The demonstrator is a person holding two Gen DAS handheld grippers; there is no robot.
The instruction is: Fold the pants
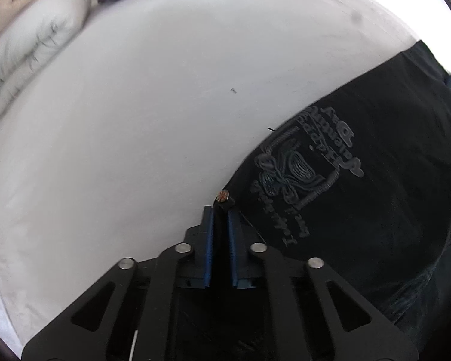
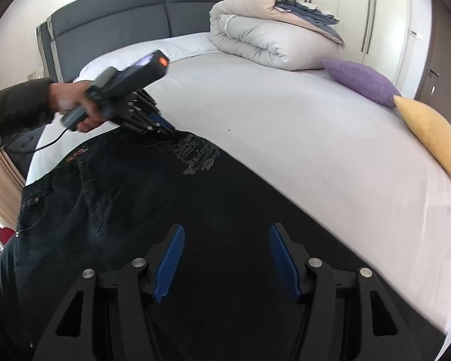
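Dark jeans [image 2: 129,198] with grey embroidered lettering [image 1: 309,162] lie on the white bed sheet [image 2: 285,126]. My left gripper [image 1: 221,210] is shut on the edge of the jeans by a copper rivet [image 1: 222,196]. It also shows in the right wrist view [image 2: 168,128], held by a hand at the jeans' far edge. My right gripper [image 2: 227,234] is open, its blue pads [image 2: 171,258] spread wide above the dark fabric, holding nothing.
A folded duvet [image 2: 267,39] lies at the bed's far right, with a purple cushion [image 2: 363,81] and a yellow cushion [image 2: 433,135] along the right edge. A grey headboard [image 2: 129,12] stands behind. Wardrobe doors [image 2: 369,9] are at the back right.
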